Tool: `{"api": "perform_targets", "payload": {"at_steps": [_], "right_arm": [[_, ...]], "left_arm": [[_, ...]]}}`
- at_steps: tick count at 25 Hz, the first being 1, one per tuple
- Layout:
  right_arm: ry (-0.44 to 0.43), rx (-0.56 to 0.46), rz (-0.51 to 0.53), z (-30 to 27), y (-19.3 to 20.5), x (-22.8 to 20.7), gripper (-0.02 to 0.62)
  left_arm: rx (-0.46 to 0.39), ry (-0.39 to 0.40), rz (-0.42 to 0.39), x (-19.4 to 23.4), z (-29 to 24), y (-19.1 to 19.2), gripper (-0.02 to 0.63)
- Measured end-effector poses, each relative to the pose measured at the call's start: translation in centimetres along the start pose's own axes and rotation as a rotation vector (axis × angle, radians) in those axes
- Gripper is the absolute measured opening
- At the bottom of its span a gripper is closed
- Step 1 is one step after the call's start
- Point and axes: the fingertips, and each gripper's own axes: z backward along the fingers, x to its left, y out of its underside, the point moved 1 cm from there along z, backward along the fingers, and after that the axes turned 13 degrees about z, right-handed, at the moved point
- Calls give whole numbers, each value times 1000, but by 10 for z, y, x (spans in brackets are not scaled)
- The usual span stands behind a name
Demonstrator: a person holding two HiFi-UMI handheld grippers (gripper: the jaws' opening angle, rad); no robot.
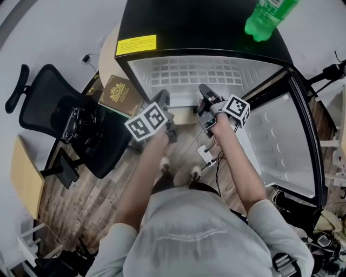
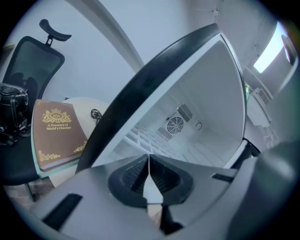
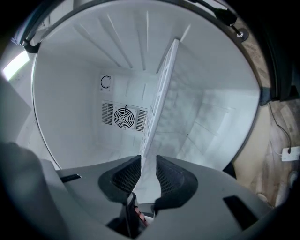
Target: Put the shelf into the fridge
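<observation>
- The fridge stands open in front of the person. Its door is swung out to the right and its white inside is lit.
- An office chair stands well apart on the left, out of the way.
- The shelf is a white wire grid lying about level, high in the fridge cavity. Its back part reaches toward the rear wall and its front edge sits at the opening. I cannot tell whether its sides rest on the wall ledges.
- By its look, the shelf is light and stiff. It is thin enough to twist if one side leads, and its coated wire is probably slick. The front edge, taken at two spots set apart, seems the right hold for keeping it level.
- The left gripper is clenched on that front edge left of centre. In the left gripper view the pads meet on a thin white sliver of it.
- The right gripper grasps the same edge further right. In the right gripper view the shelf runs edge-on out of the closed pads toward the fan grille.
- A green bottle lies on the fridge top, so a knock to the cabinet could roll it.
- A brown book leans just beside the fridge's left wall.
</observation>
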Motion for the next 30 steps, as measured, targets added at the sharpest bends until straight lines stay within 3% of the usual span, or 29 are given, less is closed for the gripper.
{"api": "perform_targets", "payload": {"at_steps": [3, 5, 11, 16, 19, 24, 30], "right_arm": [[32, 33, 82, 22, 4, 3, 91], [51, 61, 190, 37, 3, 10, 91], [90, 71, 607, 74, -14, 52, 32], [77, 91, 957, 96, -19, 104, 20], [69, 74, 1118, 114, -24, 136, 15], [47, 36, 1315, 128, -20, 190, 15], [-15, -18, 1417, 136, -6, 241, 15]], "left_arm": [[21, 36, -61, -2, 12, 1, 20], [38, 58, -150, -3, 21, -2, 20], [57, 155, -445, -31, 60, -24, 20], [52, 262, -565, -63, 98, -43, 20], [21, 285, -653, -85, 119, -49, 20], [-38, 298, -817, -113, 150, -64, 20], [-113, 344, -916, -143, 185, -80, 20]]}}
